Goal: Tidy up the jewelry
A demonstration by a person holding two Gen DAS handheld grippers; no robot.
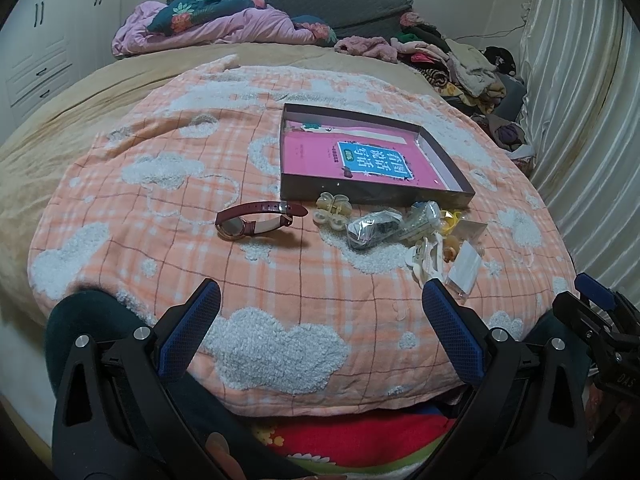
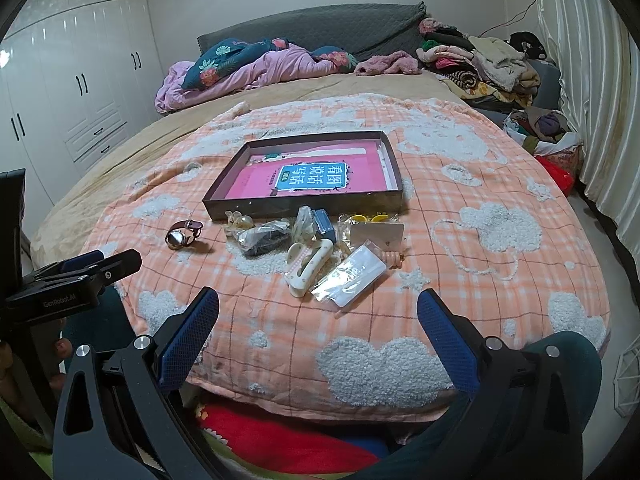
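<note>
Shallow dark cardboard tray (image 2: 304, 204) lined pink on peach checked quilt (image 2: 440, 240), burgundy-strapped wristwatch (image 2: 182, 235) left of tray, bagged trinkets (image 2: 348, 276) just before it, left gripper (image 1: 320, 320) wide and empty, right gripper (image 2: 318, 322) wide and empty.

A home bedroom: a bed (image 2: 120, 152) fills the frame; white wardrobes (image 2: 76, 80) at upper left; heaped clothes (image 2: 480, 64) and curtains (image 2: 580, 60) at upper right.

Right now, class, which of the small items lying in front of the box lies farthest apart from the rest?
The red-strapped watch. It lies alone on the blanket to the left, while the hair clips and plastic packets crowd together along the box's front wall.
</note>
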